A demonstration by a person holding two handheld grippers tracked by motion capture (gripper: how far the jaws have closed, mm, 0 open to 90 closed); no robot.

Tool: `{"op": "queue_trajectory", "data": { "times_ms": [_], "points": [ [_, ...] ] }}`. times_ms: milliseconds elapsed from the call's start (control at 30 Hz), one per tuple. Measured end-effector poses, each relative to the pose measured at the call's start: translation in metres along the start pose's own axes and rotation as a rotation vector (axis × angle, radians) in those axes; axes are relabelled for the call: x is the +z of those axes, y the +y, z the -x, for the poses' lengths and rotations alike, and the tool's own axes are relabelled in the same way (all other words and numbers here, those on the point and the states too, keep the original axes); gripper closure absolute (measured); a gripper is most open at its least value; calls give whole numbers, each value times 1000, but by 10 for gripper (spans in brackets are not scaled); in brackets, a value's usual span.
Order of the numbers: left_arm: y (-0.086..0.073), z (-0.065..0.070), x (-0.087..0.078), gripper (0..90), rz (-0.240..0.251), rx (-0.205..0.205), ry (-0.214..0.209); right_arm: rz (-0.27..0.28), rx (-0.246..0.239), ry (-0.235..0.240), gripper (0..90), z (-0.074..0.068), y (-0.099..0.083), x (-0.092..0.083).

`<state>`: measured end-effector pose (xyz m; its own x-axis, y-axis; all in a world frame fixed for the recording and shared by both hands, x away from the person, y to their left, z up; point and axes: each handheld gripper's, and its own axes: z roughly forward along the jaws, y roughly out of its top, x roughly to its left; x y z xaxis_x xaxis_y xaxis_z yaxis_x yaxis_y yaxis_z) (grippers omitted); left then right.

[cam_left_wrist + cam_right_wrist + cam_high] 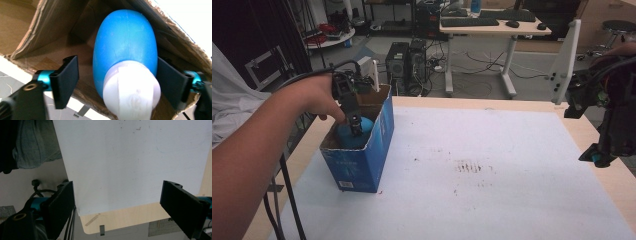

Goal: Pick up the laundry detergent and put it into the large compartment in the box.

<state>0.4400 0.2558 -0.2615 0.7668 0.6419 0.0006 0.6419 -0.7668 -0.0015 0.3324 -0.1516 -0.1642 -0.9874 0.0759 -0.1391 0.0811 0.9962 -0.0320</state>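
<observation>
My left tool (355, 124) reaches into the box (377, 150) at the desk's left.
Its jaws stand apart around the blue bottle (125, 47), white cap toward me; my right tool (120, 205), open, hangs far right.

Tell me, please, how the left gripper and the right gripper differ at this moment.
The left gripper reaches into the blue cardboard box, its jaws spread around a blue bottle with a white cap; the right gripper hangs above the table's edge with nothing between its jaws. The left jaws stand on either side of the bottle without clearly clamping it; the right jaws are wide apart. Both are open.
</observation>
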Motion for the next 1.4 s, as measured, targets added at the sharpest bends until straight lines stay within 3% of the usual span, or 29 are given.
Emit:
{"op": "queue_trajectory", "data": {
  "times_ms": [367, 600, 867, 1033, 1100, 1233, 1267, 1300, 1400],
  "points": [
    [-4, 1, -14, 151, 6, -2, 9, -1, -1, 1, 117, 0, 0, 0],
    [-2, 8, -31, 80, 22, 43, 12, -4, -5, 4, 117, 1, 0, 1],
    [7, 23, -58, 21, 74, 118, 28, -4, -5, 9, 117, 3, 2, 2],
    [19, 40, -68, 17, 76, 201, 16, -7, -21, 16, 117, 3, 7, 4],
    [22, 44, -70, 17, 76, 223, 11, -4, -19, 17, 117, 3, 8, 4],
    [36, 62, -71, 17, 65, 305, 10, 0, -22, 19, 117, 6, 10, 6],
    [36, 62, -71, 17, 65, 305, 10, 0, -22, 19, 117, 6, 10, 6],
    [43, 70, -70, 17, 59, 349, 30, -2, -14, 22, 117, 6, 10, 7],
    [49, 77, -68, 17, 54, 379, 16, 0, -30, 30, 117, 9, 13, 12]
  ]
}}
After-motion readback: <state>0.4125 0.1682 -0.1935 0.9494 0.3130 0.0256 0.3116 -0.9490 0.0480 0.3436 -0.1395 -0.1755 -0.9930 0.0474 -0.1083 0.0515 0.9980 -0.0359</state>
